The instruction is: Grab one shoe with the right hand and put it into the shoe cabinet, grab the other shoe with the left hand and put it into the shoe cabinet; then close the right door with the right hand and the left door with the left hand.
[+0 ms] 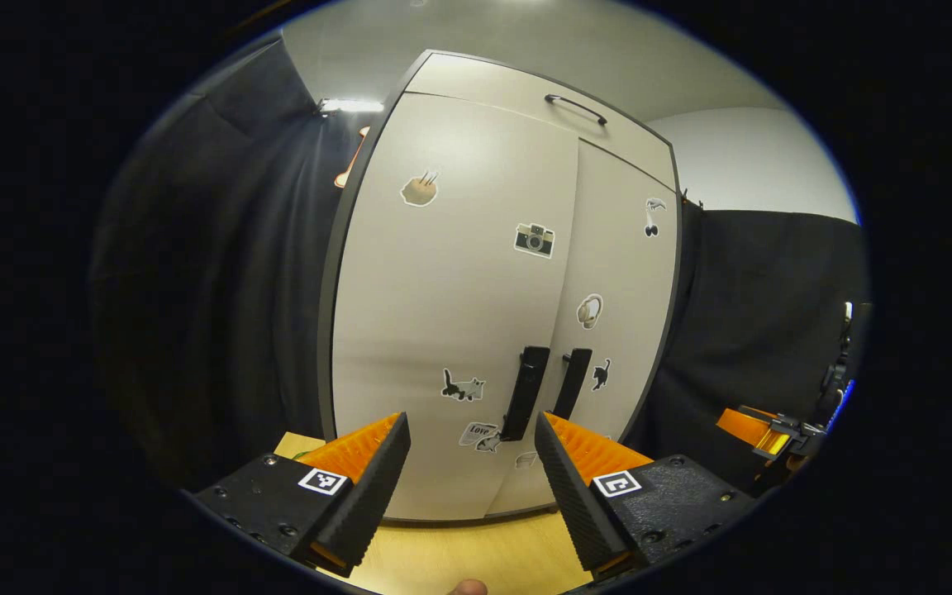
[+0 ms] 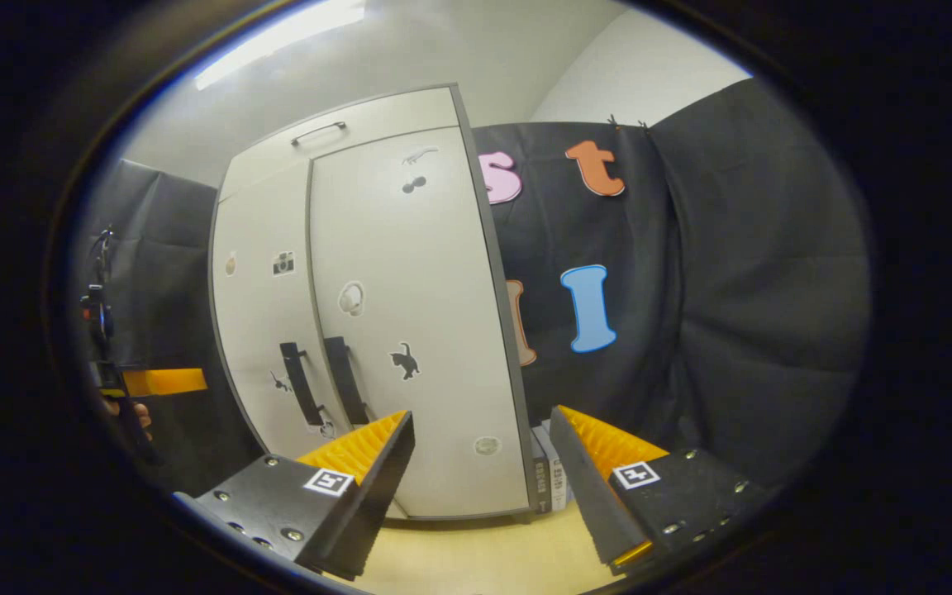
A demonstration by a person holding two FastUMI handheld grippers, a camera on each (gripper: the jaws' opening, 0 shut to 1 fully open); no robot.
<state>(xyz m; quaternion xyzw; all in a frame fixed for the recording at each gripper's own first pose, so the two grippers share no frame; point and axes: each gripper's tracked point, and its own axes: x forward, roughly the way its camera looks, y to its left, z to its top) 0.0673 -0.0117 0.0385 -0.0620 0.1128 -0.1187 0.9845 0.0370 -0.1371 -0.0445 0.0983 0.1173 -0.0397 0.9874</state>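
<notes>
The shoe cabinet point(image 1: 443, 289) stands straight ahead in the left gripper view, pale grey with stickers, both doors flush shut. Its two black door handles point(image 1: 525, 392) sit side by side near the middle seam. My left gripper point(image 1: 472, 430) is open just in front of the handles, nothing between its fingers. In the right gripper view the same shoe cabinet point(image 2: 393, 314) sits left of centre, its black handles point(image 2: 323, 380) low on the doors. My right gripper point(image 2: 480, 426) is open and holds nothing, off the cabinet's right edge. No shoe is in sight.
The cabinet stands on a light wooden floor point(image 1: 459, 554). Black cloth walls flank it on both sides. A few books point(image 2: 549, 475) stand beside the cabinet's right foot. The other gripper point(image 1: 765, 430) shows at the far right of the left gripper view, and a hand-held gripper point(image 2: 154, 382) at the left of the right gripper view.
</notes>
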